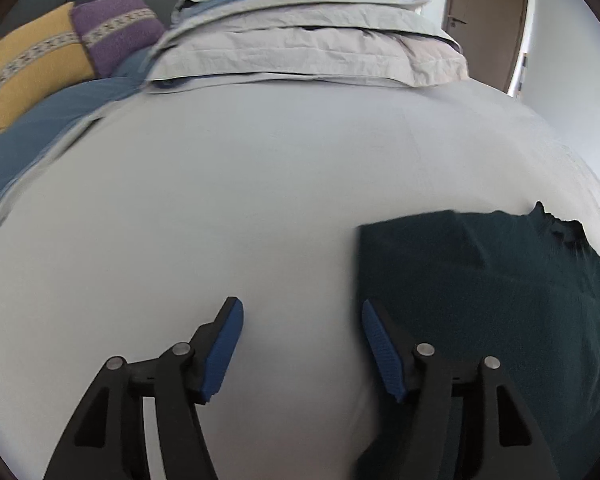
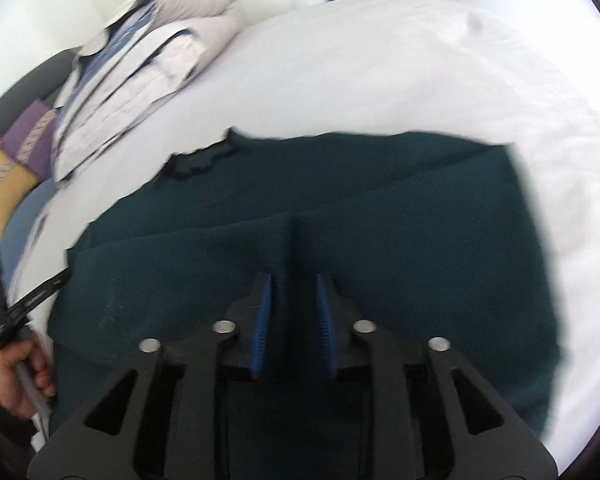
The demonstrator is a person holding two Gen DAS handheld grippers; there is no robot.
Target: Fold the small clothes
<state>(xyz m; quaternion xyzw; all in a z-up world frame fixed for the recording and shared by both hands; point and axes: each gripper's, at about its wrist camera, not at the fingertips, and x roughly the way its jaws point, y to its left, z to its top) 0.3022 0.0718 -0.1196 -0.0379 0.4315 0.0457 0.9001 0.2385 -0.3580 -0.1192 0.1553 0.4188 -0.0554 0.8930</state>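
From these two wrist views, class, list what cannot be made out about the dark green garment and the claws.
- Dark green garment: near part hidden by the right claw; motion blur smears its edges.
- Whether that claw's pads pinch the raised fold: too dark and blurred.
- Left wrist view: garment cut off by the right edge.
- Left claw: open, nothing between.

One garment, two cushions, one stack of bedding, two grippers.

On the white-sheeted bed (image 1: 260, 184) lay one dark teal knitted garment (image 1: 500, 288); at the far end sat one stack of folded grey and blue bedding (image 1: 308, 40). Two square cushions leaned beside it, one mustard-yellow cushion (image 1: 32, 76) and one purple cushion (image 1: 116, 32). There were two black grippers with blue pads, the left gripper (image 1: 302, 308) and right gripper (image 2: 293, 280), and one brown door (image 1: 488, 12).
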